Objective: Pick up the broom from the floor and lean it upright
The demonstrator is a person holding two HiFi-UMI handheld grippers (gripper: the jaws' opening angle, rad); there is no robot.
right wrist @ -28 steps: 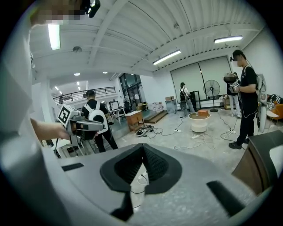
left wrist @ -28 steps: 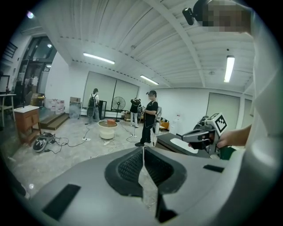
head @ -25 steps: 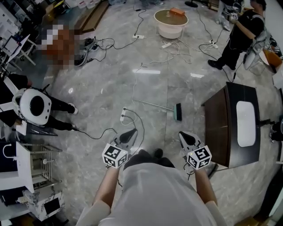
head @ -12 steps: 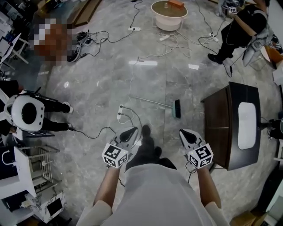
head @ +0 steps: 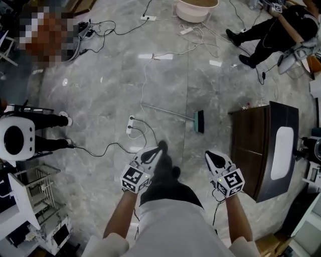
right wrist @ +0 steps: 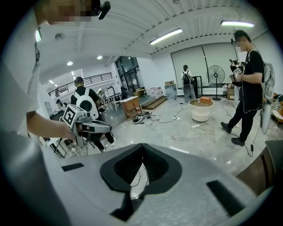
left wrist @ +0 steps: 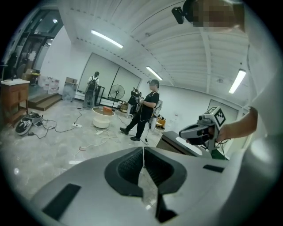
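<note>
In the head view the broom (head: pixel 173 115) lies flat on the grey marble floor (head: pixel 100 95). Its thin handle runs off to the left and its teal head sits just beside a dark wooden cabinet (head: pixel 256 150). Both grippers are held out low in front of the person. The left gripper (head: pixel 153 151) and the right gripper (head: pixel 211 155) are each well short of the broom and touch nothing. A white power strip (head: pixel 130 125) with trailing cables lies on the floor between the left gripper and the broom handle. A pale round tub (head: pixel 196 8) stands at the far edge, and a person in black (head: pixel 281 27) stands at the upper right.

In the left gripper view the left gripper (left wrist: pixel 143 164) has its jaws pressed together with nothing between them. Past them the right gripper (left wrist: pixel 200 130) shows at the right, gripped by a hand. The tub (left wrist: pixel 102 117) and the person in black (left wrist: pixel 147 109) are farther off across the room.

In the right gripper view the right gripper (right wrist: pixel 142 166) also has its jaws closed on nothing, and only floor and a cable show through the narrow slit. The left gripper (right wrist: pixel 90 126) appears at the left. The tub (right wrist: pixel 200 109) stands far back, with the person in black (right wrist: pixel 247 84) at the right. The broom is out of sight in both gripper views.
</note>
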